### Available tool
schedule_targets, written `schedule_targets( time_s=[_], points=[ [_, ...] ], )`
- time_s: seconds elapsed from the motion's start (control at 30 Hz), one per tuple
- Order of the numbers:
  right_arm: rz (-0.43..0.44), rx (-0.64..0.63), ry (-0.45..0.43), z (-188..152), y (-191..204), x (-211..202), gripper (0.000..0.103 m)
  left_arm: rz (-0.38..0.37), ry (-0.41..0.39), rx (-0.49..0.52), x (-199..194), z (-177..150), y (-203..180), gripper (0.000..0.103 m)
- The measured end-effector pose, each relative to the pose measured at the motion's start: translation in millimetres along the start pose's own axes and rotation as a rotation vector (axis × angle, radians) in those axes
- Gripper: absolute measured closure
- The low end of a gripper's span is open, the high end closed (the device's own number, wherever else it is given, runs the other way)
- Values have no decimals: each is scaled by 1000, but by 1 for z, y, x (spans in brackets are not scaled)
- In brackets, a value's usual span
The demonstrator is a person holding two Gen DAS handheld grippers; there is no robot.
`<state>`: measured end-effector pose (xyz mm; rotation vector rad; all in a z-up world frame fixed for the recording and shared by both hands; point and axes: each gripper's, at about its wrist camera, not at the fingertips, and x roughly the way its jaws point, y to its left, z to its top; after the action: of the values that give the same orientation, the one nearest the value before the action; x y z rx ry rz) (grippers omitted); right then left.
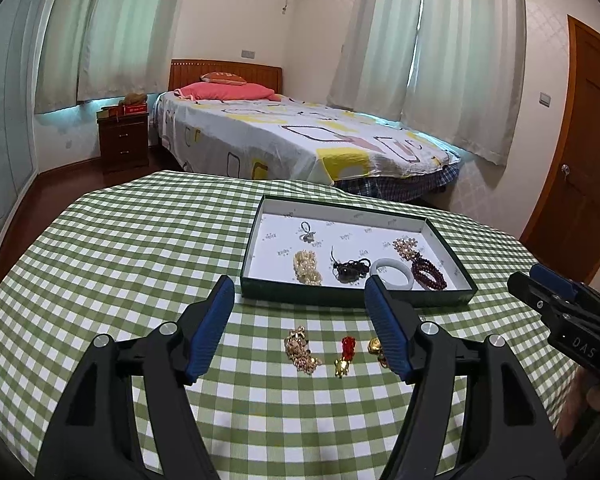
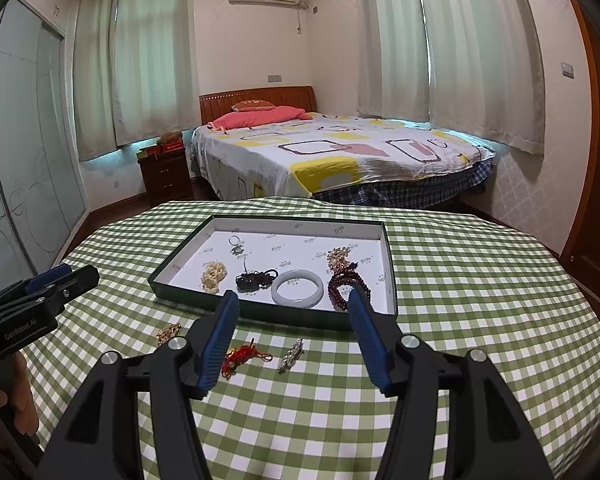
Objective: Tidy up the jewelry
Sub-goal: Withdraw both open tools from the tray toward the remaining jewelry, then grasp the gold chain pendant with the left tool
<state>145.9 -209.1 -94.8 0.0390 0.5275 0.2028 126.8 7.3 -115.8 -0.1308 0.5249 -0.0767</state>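
Behind right tool (image 2: 292, 300), beads (image 2: 346, 284) half-hidden

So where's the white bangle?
The white bangle lies in the tray, near its front edge, between the dark bracelet on its left and the red beads on its right, in both views.

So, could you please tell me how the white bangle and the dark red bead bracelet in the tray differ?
The white bangle is one smooth, solid, pale ring; the dark red bead bracelet is made of many small beads. The bangle lies as a single flat loop, while the bead bracelet is coiled in several overlapping loops. Both lie side by side near the front wall of the tray, the bead bracelet to the right.
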Motion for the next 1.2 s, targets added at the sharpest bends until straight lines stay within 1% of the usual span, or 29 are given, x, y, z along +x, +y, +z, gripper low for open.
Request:
schedule_targets(
  time_s=[0.1,0.23,0.47,0.57,0.6,0.73,0.97,1.2],
  points=[
    [0,-3,-1,-1,2,-2,44,2,4,2,-2,-3,0,34],
    [-1,-2,0,-4,3,-4,41,4,6,-1,-6,-5,0,34],
    [-2,0,8,-8,3,-5,39,11,10,-1,-7,-7,1,33],
    [-3,7,13,-11,1,-5,34,27,11,-4,-5,-9,3,26],
    [-4,9,16,-12,1,-4,34,31,11,-7,-5,-10,4,25],
    [-2,22,32,-16,-3,1,30,45,35,-13,4,-15,8,24],
    [-3,36,83,-31,-8,18,30,54,99,-13,27,-30,9,23],
    [-2,51,133,-44,-13,35,30,60,159,7,57,-42,5,23]
  ],
)
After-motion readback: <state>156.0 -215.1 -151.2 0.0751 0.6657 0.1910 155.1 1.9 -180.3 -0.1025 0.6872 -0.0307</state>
